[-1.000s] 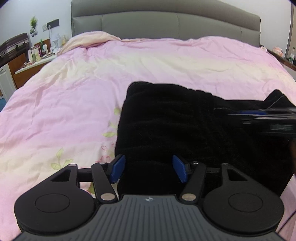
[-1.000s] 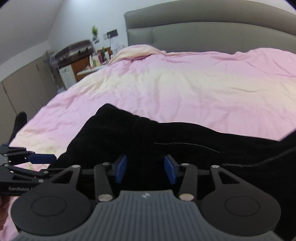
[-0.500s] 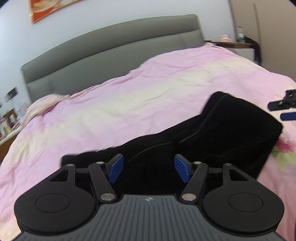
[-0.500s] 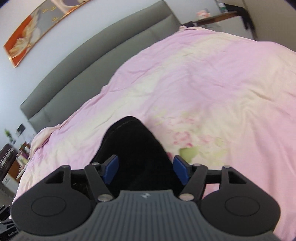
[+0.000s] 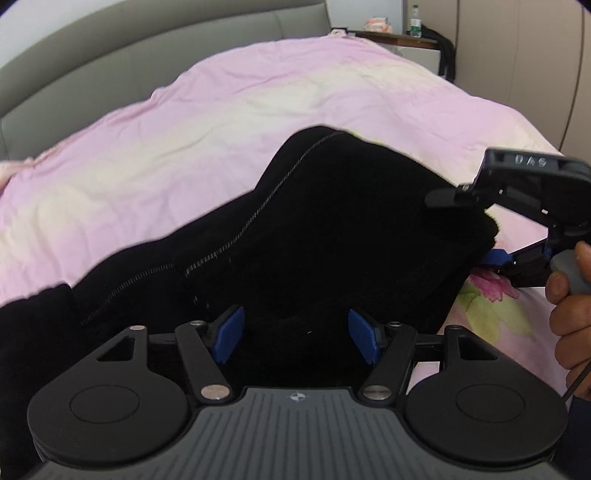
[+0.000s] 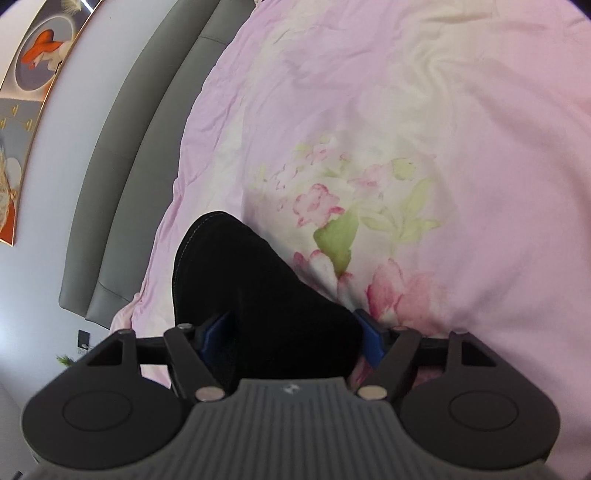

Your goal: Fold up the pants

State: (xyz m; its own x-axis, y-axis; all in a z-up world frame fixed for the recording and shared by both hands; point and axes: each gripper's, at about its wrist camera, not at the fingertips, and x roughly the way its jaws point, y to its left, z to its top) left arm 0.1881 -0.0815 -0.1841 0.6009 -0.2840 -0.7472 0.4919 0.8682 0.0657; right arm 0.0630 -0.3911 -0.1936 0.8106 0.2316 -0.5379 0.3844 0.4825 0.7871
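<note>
Black pants [image 5: 332, 236] lie on the pink quilt [image 5: 221, 122], with a grey stitched seam running across them. My left gripper [image 5: 297, 334] is open, its blue pads wide apart with the near part of the pants between them. My right gripper [image 6: 290, 338] is open with a raised black end of the pants [image 6: 240, 280] between its pads. The right gripper also shows in the left wrist view [image 5: 517, 229], held by a hand at the pants' right edge, one blue pad [image 5: 495, 256] under the cloth edge.
A grey padded headboard [image 5: 110, 62] runs behind the quilt. A bedside surface with a bottle [image 5: 415, 26] stands at the far right. The quilt has a flower print [image 6: 351, 221] right of the pants. A framed picture [image 6: 33, 62] hangs on the wall.
Both views have swung round toward the right side of the bed. The right gripper has come close to the pants' right edge and tilted steeply. Both grippers stay open.
</note>
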